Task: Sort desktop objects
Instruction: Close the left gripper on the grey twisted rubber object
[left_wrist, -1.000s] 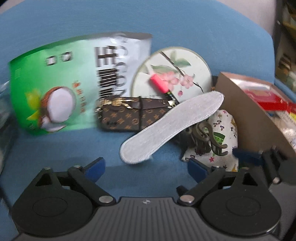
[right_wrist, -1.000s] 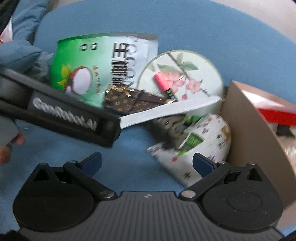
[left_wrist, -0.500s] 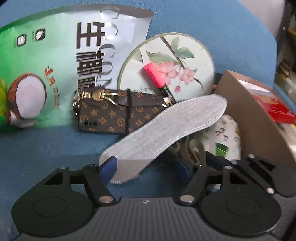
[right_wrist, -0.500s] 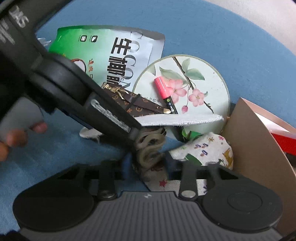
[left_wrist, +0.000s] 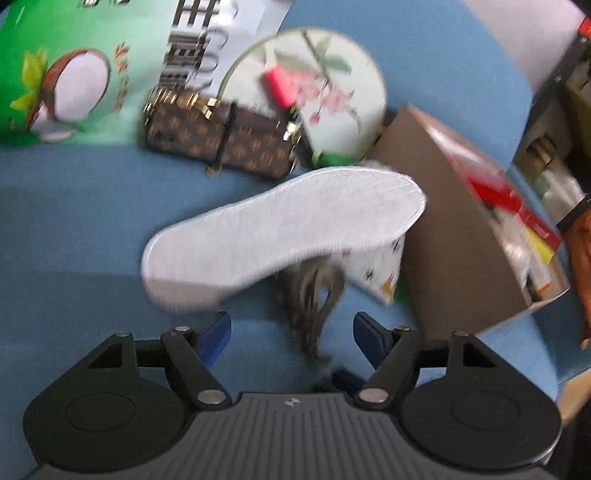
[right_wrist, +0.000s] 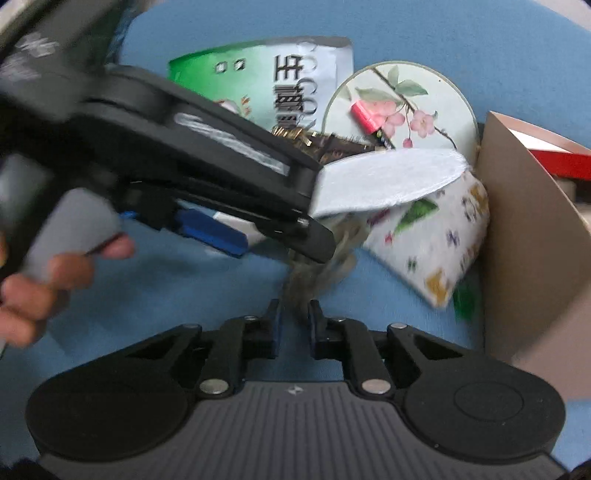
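Blue surface (left_wrist: 92, 221) at our twelve o'clock is mostly unsorted: snack bag (left_wrist: 74, 74), patterned pouch (left_wrist: 221, 136), round fan (left_wrist: 325, 92). Our right claw (right_wrist: 293, 317), just closing, pinches the olive hair clip (right_wrist: 314, 273); the left claw (left_wrist: 291, 332) hangs spread below the white insole (left_wrist: 280, 236). Box (left_wrist: 454, 240) at two o'clock.

You see white fabric shoe insole (left_wrist: 284, 229) lying flat-side up, long axis slanting, toe end toward brown cardboard box (left_wrist: 454, 236), propped over other items above blue cloth surface (left_wrist: 92, 206). Under it: grey-brown curved plastic hair clip (right_wrist: 314, 273), blurred, and white floral-print fabric pouch (right_wrist: 436, 240) leaning beside box. Behind: brown monogram-pattern rectangular purse with gold hardware (left_wrist: 221, 136), round pale-green flower-painted disc (left_wrist: 325, 92) carrying pink marker pen (left_wrist: 279, 86), green-and-white coconut-print snack bag (left_wrist: 92, 70) lying flat.
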